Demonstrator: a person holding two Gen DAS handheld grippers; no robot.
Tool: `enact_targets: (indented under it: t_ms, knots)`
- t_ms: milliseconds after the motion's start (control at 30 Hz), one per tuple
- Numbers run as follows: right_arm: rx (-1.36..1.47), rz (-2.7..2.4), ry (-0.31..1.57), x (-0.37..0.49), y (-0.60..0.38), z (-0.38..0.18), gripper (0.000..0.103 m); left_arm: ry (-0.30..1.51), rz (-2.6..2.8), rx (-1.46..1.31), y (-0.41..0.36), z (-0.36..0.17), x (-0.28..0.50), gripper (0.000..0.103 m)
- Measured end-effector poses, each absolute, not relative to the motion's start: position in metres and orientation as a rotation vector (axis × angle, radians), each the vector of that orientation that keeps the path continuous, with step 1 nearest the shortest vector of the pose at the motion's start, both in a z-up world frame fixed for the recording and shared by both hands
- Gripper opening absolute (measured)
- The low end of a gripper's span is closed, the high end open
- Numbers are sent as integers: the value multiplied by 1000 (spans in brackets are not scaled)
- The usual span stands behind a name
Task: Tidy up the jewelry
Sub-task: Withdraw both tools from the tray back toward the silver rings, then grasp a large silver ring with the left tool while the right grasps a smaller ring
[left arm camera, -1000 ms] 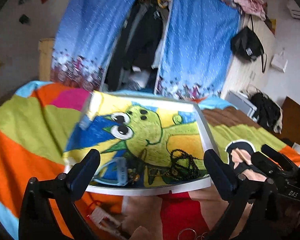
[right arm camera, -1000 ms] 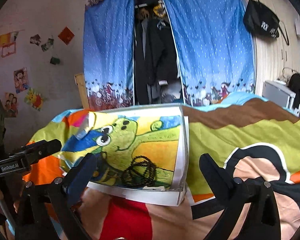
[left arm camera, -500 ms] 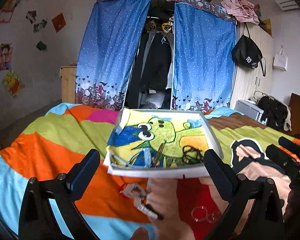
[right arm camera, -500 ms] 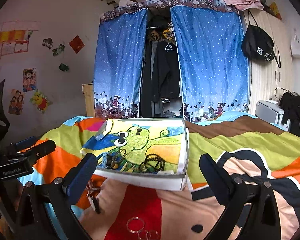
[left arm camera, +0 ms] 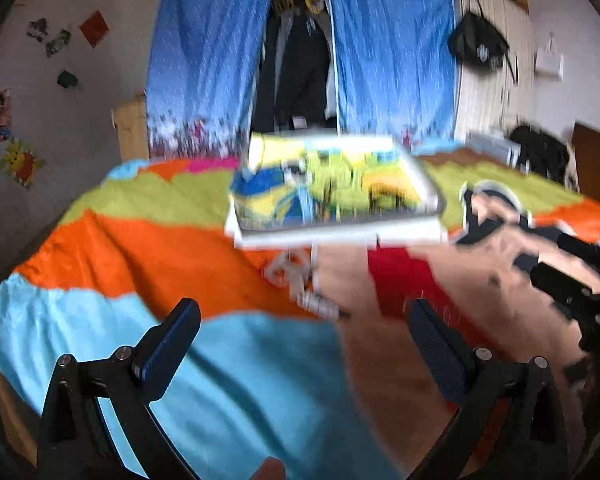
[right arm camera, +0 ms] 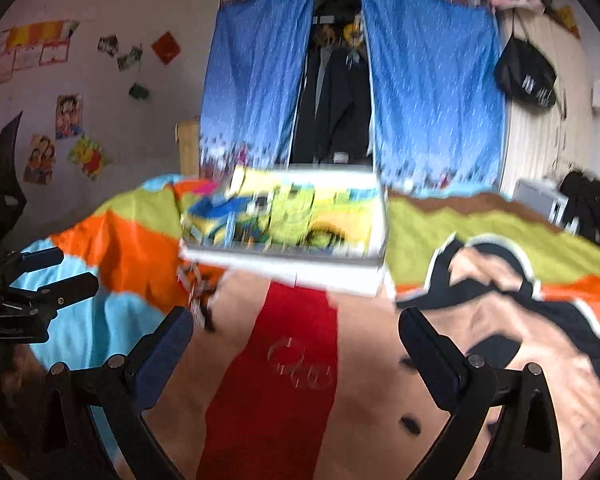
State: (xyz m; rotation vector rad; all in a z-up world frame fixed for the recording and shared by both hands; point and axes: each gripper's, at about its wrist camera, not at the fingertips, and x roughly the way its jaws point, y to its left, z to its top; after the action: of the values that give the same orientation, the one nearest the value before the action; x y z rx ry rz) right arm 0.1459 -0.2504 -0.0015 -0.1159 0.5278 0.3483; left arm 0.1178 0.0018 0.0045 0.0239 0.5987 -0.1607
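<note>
Left gripper (left arm camera: 302,334): nearest in the left wrist view; jaws wide, nothing between them, held above the bedspread.
Right gripper (right arm camera: 296,338): nearest in the right wrist view; jaws wide, nothing held.
Bedspread (right arm camera: 480,220): one, in bright colour blocks, soft and wrinkled; anything small lying on it can sink into the folds.
Rings (right arm camera: 300,362): on the red patch just ahead of the right gripper; about three thin hoops, lying close or overlapping (blur hides the exact count). Judged light, stiff and slippery; best pinched across the rim, one at a time, pressing lightly into the cloth.
Clip bundle (right arm camera: 198,296): one pale tangle of small pieces on the orange patch, beside the near left corner of the tray; pieces cannot be counted. Judged light and loose; likely to trail if lifted by one end.
Tray (right arm camera: 320,274): one shallow white box with a cartoon-print lining, farther up the bed, well apart from both grippers.
Necklace (right arm camera: 326,236): one dark beaded coil inside the tray, right of centre (smeared by motion). Judged limp and light; take it at the bunched middle.
Curtains (right arm camera: 432,80): two blue panels at the far wall, dark clothes hanging between them.
</note>
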Motion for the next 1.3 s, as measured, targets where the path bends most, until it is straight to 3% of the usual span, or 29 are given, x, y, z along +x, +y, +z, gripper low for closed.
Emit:
enact_targets:
  t_ms: [267,533,567,633,967,1067,1300]
  knots:
    - [-89,407,780,177,-262,-61,103,794,-220,77,-8,-49,141,102]
    - [-119,457,843,209,-274,-80,103,829,-279,53,-12,-58,178,102]
    - [-125,467,847,212,-275,-81,102,823,-298,58,-15,-57,182,102]
    - [-141,479,861,220,-276,-83,90,815,-338,72,-23,-55,193,102]
    - [-156,481,899,239,-289,-92,74,848,-441,21,-55,-66,237,100]
    - [-169,485,903,243,-292,-92,65,862,-476,23,-65,-67,243,90]
    - [-206,537,920,261,-294,-94,36,964,-551,4,-84,-85,265,47]
